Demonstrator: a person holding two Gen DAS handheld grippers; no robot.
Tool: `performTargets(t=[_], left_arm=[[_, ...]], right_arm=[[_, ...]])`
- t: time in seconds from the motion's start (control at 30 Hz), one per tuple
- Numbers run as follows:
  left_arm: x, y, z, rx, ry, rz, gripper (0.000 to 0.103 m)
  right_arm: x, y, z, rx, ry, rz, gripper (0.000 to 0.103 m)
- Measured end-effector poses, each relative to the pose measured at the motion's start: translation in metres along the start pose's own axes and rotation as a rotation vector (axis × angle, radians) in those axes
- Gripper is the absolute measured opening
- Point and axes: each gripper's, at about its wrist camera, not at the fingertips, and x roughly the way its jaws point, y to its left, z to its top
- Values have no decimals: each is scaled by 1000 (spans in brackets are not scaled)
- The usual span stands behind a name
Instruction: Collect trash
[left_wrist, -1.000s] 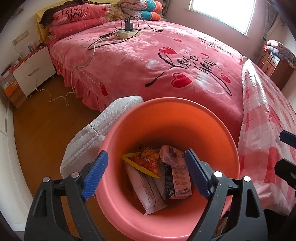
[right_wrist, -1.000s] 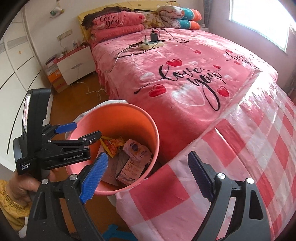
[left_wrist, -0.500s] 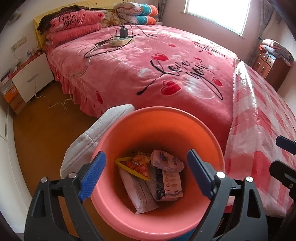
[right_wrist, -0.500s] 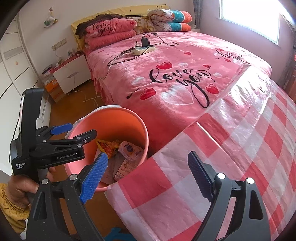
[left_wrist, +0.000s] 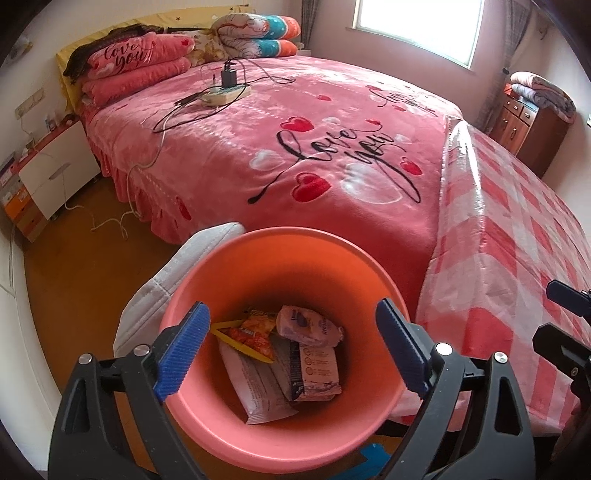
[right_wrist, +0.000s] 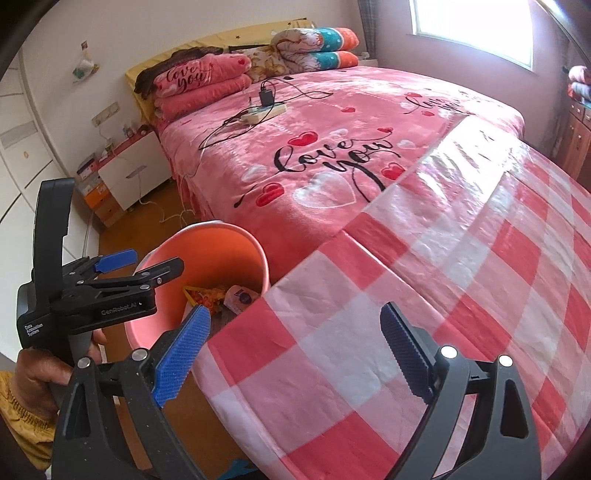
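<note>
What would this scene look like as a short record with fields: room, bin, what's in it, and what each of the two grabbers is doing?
room: bedroom with a pink bed and a checked tablecloth
bin: orange-pink bin on the floor beside the bed
contents: snack wrappers, lying at the bottom
left gripper: above the bin, jaws wide and just been opening, nothing between them
right gripper: over the checked cloth, jaws wide and just been opening, holding nothing
on the bed: power strip with cables, folded blankets
</note>
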Motion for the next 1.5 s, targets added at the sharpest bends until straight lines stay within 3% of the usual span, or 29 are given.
performTargets(t=[0.73, 1.13, 1.5], left_arm=[[-23, -70, 7, 147, -51, -22, 92], [-31, -118, 8, 239, -61, -47, 92], [-34, -168, 2, 325, -73, -75, 92]], right_arm=[[-39, -54, -29, 131, -75, -8, 92], [-61, -79, -45, 172, -136, -59, 93], [-89, -128, -60, 269, -205, -103, 94]])
